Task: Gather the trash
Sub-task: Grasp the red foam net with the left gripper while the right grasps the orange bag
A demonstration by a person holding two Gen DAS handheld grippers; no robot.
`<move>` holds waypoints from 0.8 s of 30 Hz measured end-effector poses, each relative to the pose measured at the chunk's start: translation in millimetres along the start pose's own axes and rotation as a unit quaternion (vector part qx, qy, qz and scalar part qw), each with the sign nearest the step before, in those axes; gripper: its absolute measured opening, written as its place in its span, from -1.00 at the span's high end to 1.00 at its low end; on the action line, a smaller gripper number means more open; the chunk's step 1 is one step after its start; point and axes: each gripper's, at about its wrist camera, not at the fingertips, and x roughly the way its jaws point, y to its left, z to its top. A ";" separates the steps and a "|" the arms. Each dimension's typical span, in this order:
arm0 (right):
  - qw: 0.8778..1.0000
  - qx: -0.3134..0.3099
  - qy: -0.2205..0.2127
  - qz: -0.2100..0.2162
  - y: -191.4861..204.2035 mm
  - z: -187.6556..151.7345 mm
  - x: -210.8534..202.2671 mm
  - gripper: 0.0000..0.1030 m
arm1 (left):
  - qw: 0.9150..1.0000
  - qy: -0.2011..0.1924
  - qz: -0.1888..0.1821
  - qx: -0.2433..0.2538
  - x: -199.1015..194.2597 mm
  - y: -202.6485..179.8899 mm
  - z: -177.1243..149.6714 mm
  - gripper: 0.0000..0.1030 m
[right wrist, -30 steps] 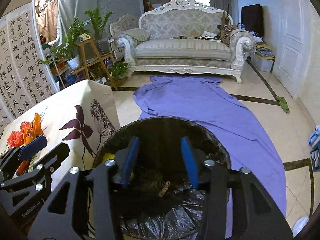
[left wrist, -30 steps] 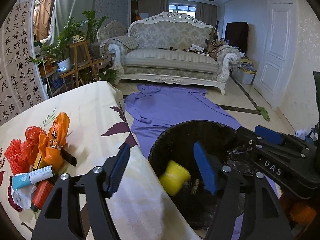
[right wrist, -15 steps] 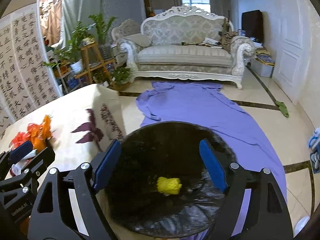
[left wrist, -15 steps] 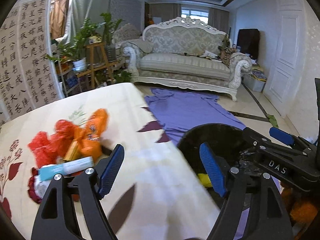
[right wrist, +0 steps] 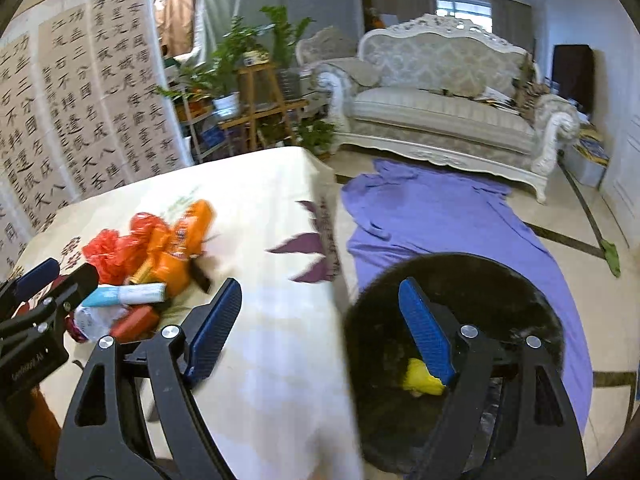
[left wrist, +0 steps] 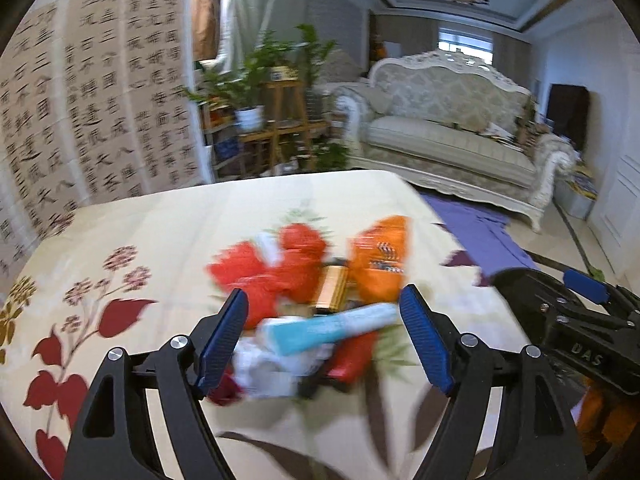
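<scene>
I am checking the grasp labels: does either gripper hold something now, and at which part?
Nothing is held. The left gripper is open above the trash pile; the right gripper, just opened, is empty.

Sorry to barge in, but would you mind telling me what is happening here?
A person is clearing trash off a table with two handheld grippers. Both the left gripper and the right gripper are open and empty. A litter pile remains on the tablecloth; a yellow wad already lies in the black bin.

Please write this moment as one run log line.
left gripper: open, empty, facing trash pile | right gripper: open, empty | bin: yellow wad inside
</scene>
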 end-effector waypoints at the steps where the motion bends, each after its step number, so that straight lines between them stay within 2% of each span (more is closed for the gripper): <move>1: 1.000 -0.003 0.001 0.005 6.1 2.2 2.3 -0.53 | 1.000 0.002 0.009 -0.007 2.1 8.5 1.1 -0.47; 7: 0.999 -0.027 -0.001 0.027 38.7 15.9 13.9 -0.53 | 0.999 0.009 0.038 -0.035 14.5 45.2 6.4 -0.47; 16: 0.998 -0.041 0.008 0.038 66.5 29.6 36.5 -0.53 | 0.998 0.043 0.036 -0.028 46.8 55.1 8.5 -0.45; 17: 0.998 -0.042 0.009 0.037 67.1 30.3 38.4 -0.53 | 0.998 0.050 0.032 -0.027 50.7 56.6 7.4 -0.35; 21: 0.998 -0.042 0.017 0.036 69.6 31.5 47.9 -0.53 | 0.997 0.067 0.019 -0.029 60.1 60.9 4.4 -0.23; 24: 0.998 -0.044 0.022 0.037 72.4 33.0 53.1 -0.53 | 0.997 0.068 0.002 -0.026 61.3 61.8 7.2 0.05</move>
